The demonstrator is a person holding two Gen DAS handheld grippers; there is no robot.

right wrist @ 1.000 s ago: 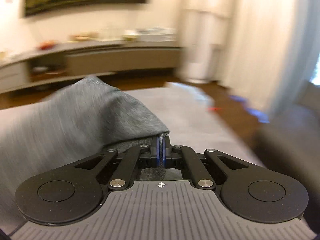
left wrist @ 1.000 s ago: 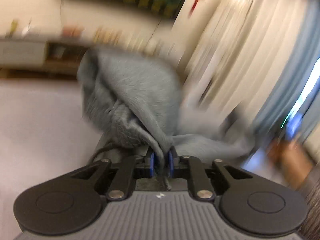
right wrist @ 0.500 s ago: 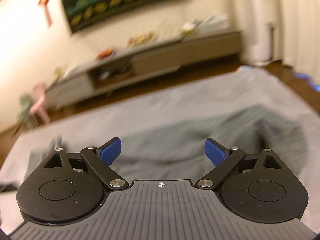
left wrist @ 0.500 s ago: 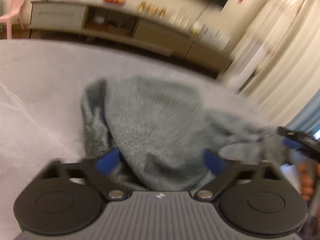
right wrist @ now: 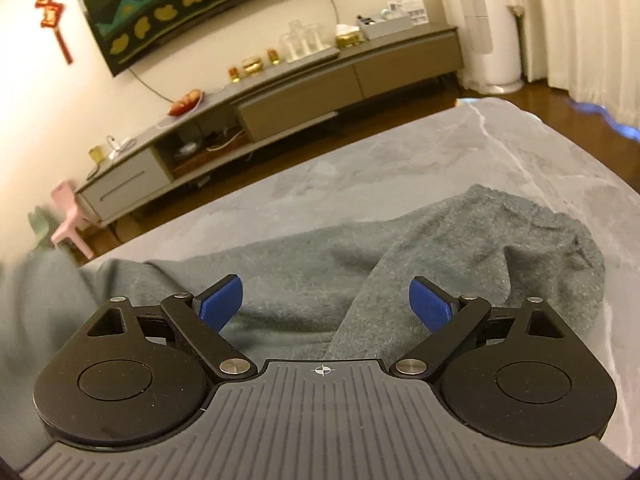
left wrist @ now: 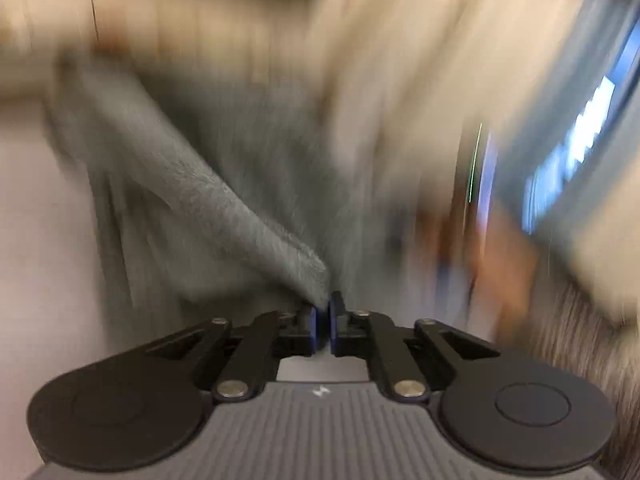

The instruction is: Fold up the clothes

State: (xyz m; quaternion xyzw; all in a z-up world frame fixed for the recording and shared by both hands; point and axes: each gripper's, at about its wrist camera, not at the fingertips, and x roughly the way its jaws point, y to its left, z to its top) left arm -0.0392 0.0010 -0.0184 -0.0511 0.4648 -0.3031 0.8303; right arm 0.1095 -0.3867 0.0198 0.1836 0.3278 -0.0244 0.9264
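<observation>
The bed [right wrist: 532, 148], under a grey sheet, carries the grey garment [right wrist: 460, 248], which lies crumpled across the near edge and bunches toward the right edge, well short of the far one. The right gripper [right wrist: 326, 306] hovers just over the garment with its tongs wide apart and nothing between them, while the left gripper [left wrist: 324, 316], seen through heavy blur, has its tongs together, clamped on a fold of the garment. To do this step well, I judge the left should lift slowly, so the pinched fold cannot slip, and the right should take the opposite edge so the cloth spreads flat before any crease is set.
</observation>
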